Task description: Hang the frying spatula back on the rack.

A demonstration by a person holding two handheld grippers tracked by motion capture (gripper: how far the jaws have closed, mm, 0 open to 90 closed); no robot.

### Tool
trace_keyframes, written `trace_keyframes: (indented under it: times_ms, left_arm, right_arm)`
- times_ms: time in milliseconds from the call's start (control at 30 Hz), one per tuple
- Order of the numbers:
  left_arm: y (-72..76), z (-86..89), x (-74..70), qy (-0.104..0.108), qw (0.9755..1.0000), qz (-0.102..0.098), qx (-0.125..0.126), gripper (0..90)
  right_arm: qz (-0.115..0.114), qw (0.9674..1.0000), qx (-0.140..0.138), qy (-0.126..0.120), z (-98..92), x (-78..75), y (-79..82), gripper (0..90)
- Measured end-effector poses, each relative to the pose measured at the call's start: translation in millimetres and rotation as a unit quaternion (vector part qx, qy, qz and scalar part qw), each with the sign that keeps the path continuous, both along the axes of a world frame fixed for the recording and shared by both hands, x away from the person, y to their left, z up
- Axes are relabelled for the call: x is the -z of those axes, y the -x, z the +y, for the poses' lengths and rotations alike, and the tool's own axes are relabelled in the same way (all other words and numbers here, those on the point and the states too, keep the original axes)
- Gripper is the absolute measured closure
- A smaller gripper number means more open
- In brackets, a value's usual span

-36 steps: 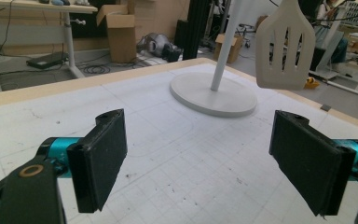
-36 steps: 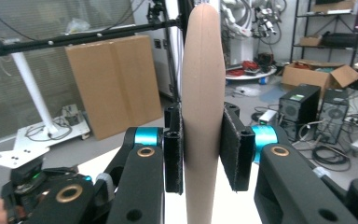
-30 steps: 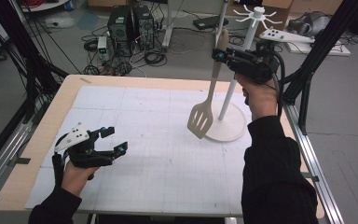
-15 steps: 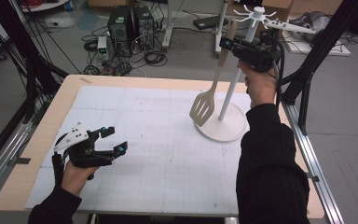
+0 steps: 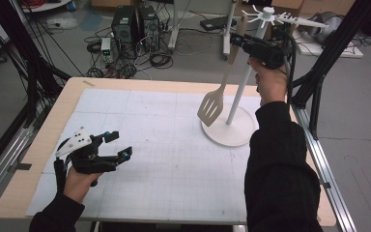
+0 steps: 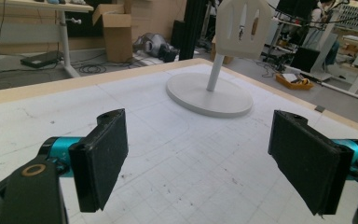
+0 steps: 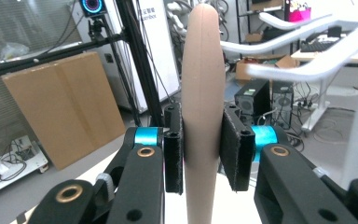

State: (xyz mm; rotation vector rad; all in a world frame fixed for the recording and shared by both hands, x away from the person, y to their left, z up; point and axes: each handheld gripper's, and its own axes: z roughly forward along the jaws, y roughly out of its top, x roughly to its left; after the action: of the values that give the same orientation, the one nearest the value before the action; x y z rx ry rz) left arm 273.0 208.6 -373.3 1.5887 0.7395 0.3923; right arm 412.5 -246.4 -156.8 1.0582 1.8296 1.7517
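The right tongs (image 5: 239, 41) clamped the spatula (image 5: 211, 107) by its handle, its blade hanging just beside the rack (image 5: 232, 130) pole, seemingly not touching. The left tongs (image 5: 118, 145) stood wide and empty over the surface (image 5: 174, 164), well apart from the rack.

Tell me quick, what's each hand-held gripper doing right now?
Left hand-held gripper: open, holding nothing, above the table.
Right hand-held gripper: closed on the spatula handle, beside the rack.

In the left gripper view the spatula (image 6: 240, 28) blade's top and the stand (image 6: 209, 94) pole's upper part are cut off.
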Motion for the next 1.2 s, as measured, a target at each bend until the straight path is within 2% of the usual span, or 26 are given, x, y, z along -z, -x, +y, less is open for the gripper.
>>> trace_keyframes:
  times_ms: [167,533,567,600,633,733,800,867,900,933,967,1000,1033,1133,1167,1200]
  left_arm:
    - [0.4,0.5,-0.3,0.001,1.0,0.0,0.0,20.3]
    - [0.8,1.0,-0.7,0.0,1.0,0.0,0.0,20.3]
    - [0.7,1.2,-0.7,0.0,1.0,-0.001,-0.001,20.3]
    - [0.7,1.2,-0.7,0.0,1.0,-0.001,-0.001,20.3]
    - [0.5,1.7,-0.8,-0.001,1.0,-0.002,-0.001,20.3]
    - [0.6,2.3,-0.9,0.0,1.0,-0.001,-0.003,20.2]
    - [0.4,2.8,-0.7,0.003,1.0,-0.002,-0.002,20.2]
    - [0.4,3.3,-0.8,0.003,1.0,-0.003,-0.003,20.2]
    - [0.5,3.6,-1.0,0.004,1.0,-0.004,-0.004,20.2]
    - [0.5,3.6,-1.0,0.004,1.0,-0.004,-0.004,20.2]
    - [0.7,4.0,-1.1,0.005,1.0,-0.004,-0.005,20.2]
    - [0.7,4.0,-1.1,0.005,1.0,-0.004,-0.005,20.2]
    - [0.8,4.5,-1.2,0.005,0.9999,-0.006,-0.009,20.2]
    - [1.1,5.0,-1.0,0.005,0.9999,-0.005,-0.01,20.1]
    - [1.3,5.1,-1.0,0.006,0.9999,-0.006,-0.011,20.1]
    - [1.3,5.1,-1.0,0.006,0.9999,-0.006,-0.011,20.1]
  right_arm:
    - [0.014,0.9998,0.013,0.007,-3.6,2.3,-0.4,72.7]
    - [0.011,0.9993,0.035,0.007,-11.2,8.0,3.0,71.2]
    - [0.009,0.9993,0.036,0.007,-12.1,9.6,4.3,67.1]
    - [0.009,0.9993,0.036,0.007,-12.1,9.6,4.3,67.1]
    - [0.002,0.9989,0.046,0.003,-13.1,12.1,7.7,56.8]
    - [-0.002,0.9982,0.059,0.009,-14.3,15.0,13.3,52.4]
    - [-0.017,0.9975,0.066,0.016,-17.1,22.3,25.7,49.2]
    - [-0.018,0.9979,0.059,0.017,-18.7,25.6,30.1,48.8]
    - [-0.029,0.9972,0.062,0.03,-20.1,33.5,41.9,47.5]
    - [-0.029,0.9972,0.062,0.03,-20.1,33.5,41.9,47.5]
    - [-0.035,0.9971,0.055,0.039,-22.1,43.5,56.0,47.9]
    - [-0.035,0.9971,0.055,0.039,-22.1,43.5,56.0,47.9]
    - [-0.043,0.9969,0.052,0.04,-25.8,55.4,72.6,49.2]
    - [-0.054,0.9963,0.054,0.041,-32.1,76.6,97.4,47.9]
    - [-0.057,0.996,0.055,0.041,-34.2,84.4,104.6,47.4]
    - [-0.057,0.996,0.055,0.041,-34.2,84.4,104.6,47.4]
